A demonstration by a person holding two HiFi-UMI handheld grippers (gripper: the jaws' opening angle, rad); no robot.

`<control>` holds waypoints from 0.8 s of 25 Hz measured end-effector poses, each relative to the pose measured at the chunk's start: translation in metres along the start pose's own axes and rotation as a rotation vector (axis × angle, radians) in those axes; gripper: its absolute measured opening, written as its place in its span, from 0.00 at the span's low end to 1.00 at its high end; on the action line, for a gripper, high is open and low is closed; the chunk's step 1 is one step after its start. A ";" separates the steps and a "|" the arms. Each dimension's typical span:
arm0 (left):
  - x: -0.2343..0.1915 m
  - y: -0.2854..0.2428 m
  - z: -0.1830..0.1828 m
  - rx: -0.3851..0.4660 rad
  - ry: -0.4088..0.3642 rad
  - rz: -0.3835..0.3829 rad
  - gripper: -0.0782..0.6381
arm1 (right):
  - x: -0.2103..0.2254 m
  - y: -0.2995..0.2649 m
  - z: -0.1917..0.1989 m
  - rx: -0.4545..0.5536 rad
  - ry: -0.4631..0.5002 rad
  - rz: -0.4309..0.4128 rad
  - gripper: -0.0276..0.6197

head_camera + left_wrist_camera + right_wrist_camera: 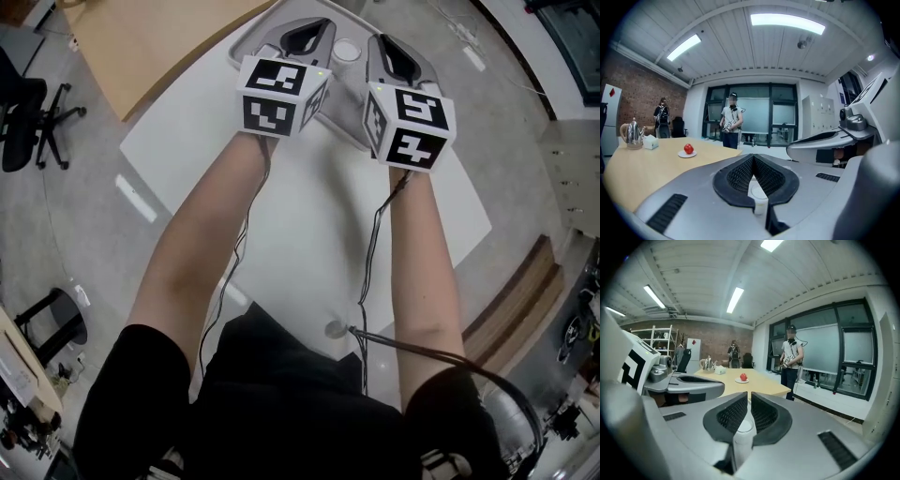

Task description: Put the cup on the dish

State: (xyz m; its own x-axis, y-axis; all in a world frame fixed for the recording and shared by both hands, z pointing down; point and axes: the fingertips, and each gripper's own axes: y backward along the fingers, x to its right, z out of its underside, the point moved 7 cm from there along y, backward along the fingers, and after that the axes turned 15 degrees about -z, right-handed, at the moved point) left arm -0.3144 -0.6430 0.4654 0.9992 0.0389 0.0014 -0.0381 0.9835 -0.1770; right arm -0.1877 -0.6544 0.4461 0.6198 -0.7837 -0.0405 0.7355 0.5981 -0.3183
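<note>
Far left, a white cabinet (609,122) carries a red diamond, with no lettering I can read on it. On the wooden table (642,173) stand a kettle (632,133) and an apple (688,148) on a plate (687,154).

Now the left gripper (309,33), up over the white table (309,216): its cube (281,94) shows only black-and-white square markers. In its own view the jaws meet at the tips, closed, pinching nothing. Low in the gap behind them sits a white cylinder (759,201); cup or gripper part, I can't tell.

The cup (346,50) shows in the head view, right between the two grippers' front ends. Only its rim is visible and its base is hidden.

Right gripper (394,52), cube (412,127) patterned the same way: jaws drawn to a thin slit, closed, gripping nothing, with a similar white cylinder (743,434) low behind them.
</note>
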 end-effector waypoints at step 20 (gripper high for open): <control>0.157 0.237 -0.111 0.159 0.000 -0.012 0.12 | -0.083 0.282 -0.068 0.280 -0.038 0.002 0.06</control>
State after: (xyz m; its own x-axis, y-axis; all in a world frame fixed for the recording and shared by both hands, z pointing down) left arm -0.1656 -0.4229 0.3146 0.9996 0.0267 0.0024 -0.0267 0.9995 -0.0187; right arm -0.0500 -0.4324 0.2952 0.6277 -0.7785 -0.0037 0.7776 0.6272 -0.0438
